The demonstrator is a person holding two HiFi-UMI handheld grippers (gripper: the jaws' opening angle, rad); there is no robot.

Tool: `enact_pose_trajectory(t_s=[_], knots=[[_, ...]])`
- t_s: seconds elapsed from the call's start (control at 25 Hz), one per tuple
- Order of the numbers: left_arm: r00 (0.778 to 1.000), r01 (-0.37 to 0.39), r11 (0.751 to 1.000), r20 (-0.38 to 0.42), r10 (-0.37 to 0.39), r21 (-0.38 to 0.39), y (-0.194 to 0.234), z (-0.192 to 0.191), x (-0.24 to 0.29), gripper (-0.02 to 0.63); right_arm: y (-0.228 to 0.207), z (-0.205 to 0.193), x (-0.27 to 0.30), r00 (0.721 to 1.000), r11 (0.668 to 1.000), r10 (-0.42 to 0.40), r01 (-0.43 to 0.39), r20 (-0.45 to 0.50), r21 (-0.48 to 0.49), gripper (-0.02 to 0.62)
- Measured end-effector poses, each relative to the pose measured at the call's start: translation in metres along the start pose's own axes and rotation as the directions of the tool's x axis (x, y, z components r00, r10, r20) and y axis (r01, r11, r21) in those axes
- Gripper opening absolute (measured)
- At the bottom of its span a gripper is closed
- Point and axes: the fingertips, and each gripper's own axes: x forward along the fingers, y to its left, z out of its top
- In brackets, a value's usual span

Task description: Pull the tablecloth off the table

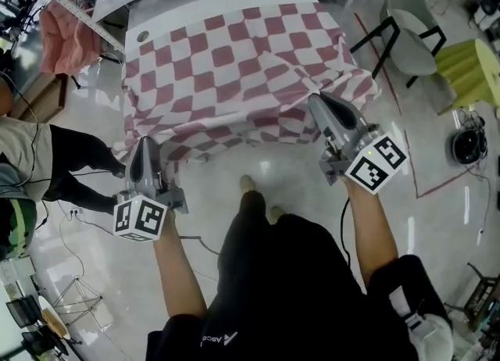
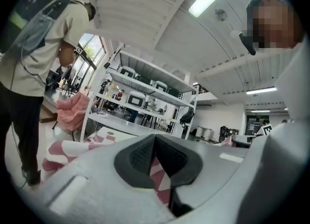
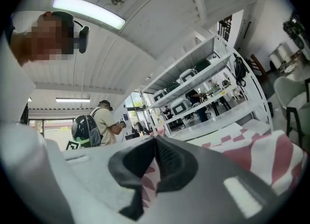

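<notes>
The red-and-white checked tablecloth (image 1: 234, 70) lies partly on the tabletop (image 1: 226, 1), whose far strip is bare. Its near edge hangs rumpled over the tabletop's near side. The left gripper (image 1: 145, 148) has its jaws closed on the tablecloth's near-left corner, below the tabletop's edge. The right gripper (image 1: 316, 101) has its jaws closed on the near-right corner, which is drawn into a peak at the tabletop's near edge. A grey chair (image 1: 410, 27) stands right of the tabletop, a person (image 1: 31, 164) to its left.
</notes>
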Motion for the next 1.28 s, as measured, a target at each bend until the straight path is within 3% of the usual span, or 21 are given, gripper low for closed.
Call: enact_pose_trajectory(t_s=[0.28,0.64,0.88,1.12,1.28], knots=[[0.996,-0.01,0.999,0.09,0.007,0.037,-0.047,0.049,-0.067,0.008,0.051,0.041,-0.04,0.996,0.995,0.059,-0.054,0.064,-0.08,0.003],[0.975,0.055,0.996,0.209,-0.068,0.068,-0.098,0.099,-0.151,0.008,0.129,0.077,-0.102,0.983,0.983,0.118,-0.095,0.138,-0.16,0.003],[0.942,0.13,0.987,0.3,-0.151,0.089,-0.096,0.14,-0.235,0.008,0.216,0.088,-0.137,0.973,0.977,0.112,-0.071,0.2,-0.201,0.003],[0.906,0.241,0.964,0.33,-0.266,0.116,-0.092,0.163,-0.317,0.008,0.305,0.08,-0.178,0.96,0.978,0.085,-0.029,0.268,-0.207,0.003],[0.889,0.281,0.954,0.346,-0.301,0.108,-0.087,0.17,-0.361,0.008,0.347,0.069,-0.205,0.96,0.977,0.045,0.016,0.275,-0.214,0.003]])
